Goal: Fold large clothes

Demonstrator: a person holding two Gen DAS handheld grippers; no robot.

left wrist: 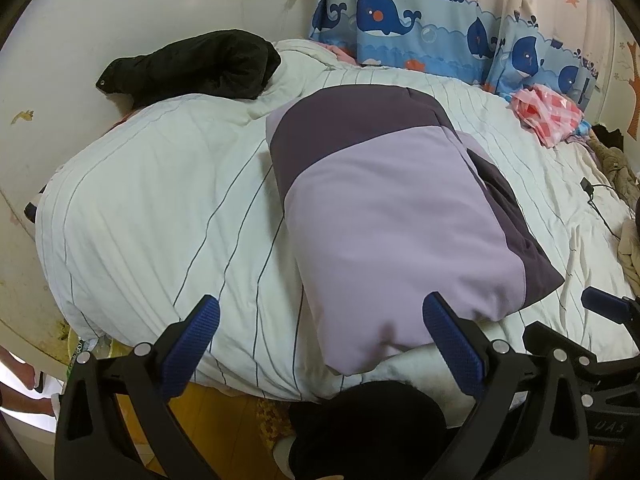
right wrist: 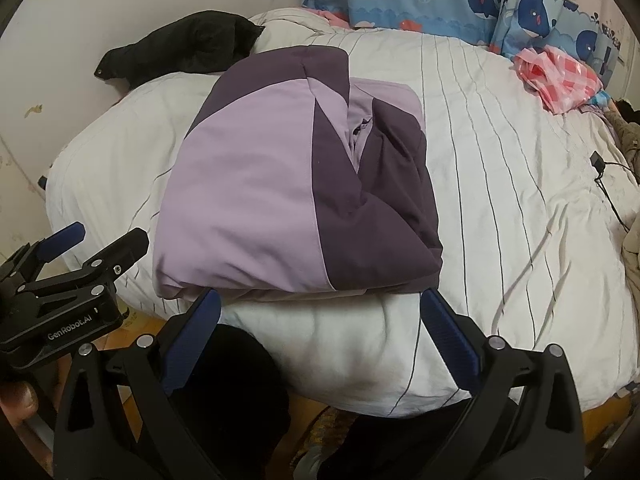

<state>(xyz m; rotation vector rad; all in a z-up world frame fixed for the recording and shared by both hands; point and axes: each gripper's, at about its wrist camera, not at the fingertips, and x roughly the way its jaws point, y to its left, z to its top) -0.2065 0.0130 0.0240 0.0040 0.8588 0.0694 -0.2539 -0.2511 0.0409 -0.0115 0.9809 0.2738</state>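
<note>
A folded two-tone purple jacket (left wrist: 400, 216) (right wrist: 280, 184), light lilac with dark plum panels, lies as a compact bundle on the white striped duvet (left wrist: 160, 208) (right wrist: 500, 184). My left gripper (left wrist: 320, 312) hangs open at the bed's near edge, its right fingertip just short of the bundle's near corner, nothing between the fingers. My right gripper (right wrist: 320, 304) is open too, both fingertips just below the jacket's near edge, holding nothing. Each gripper shows at the side of the other's view: the left gripper (right wrist: 80, 248), the right gripper (left wrist: 600, 304).
A black garment (left wrist: 200, 66) (right wrist: 188, 46) lies at the far left by the wall. A pink checked cloth (left wrist: 548, 110) (right wrist: 560, 76) sits far right under the whale curtain (left wrist: 420, 20). A black cable and plug (right wrist: 600, 164) rest on the duvet's right. Wooden floor (left wrist: 224, 412) lies below.
</note>
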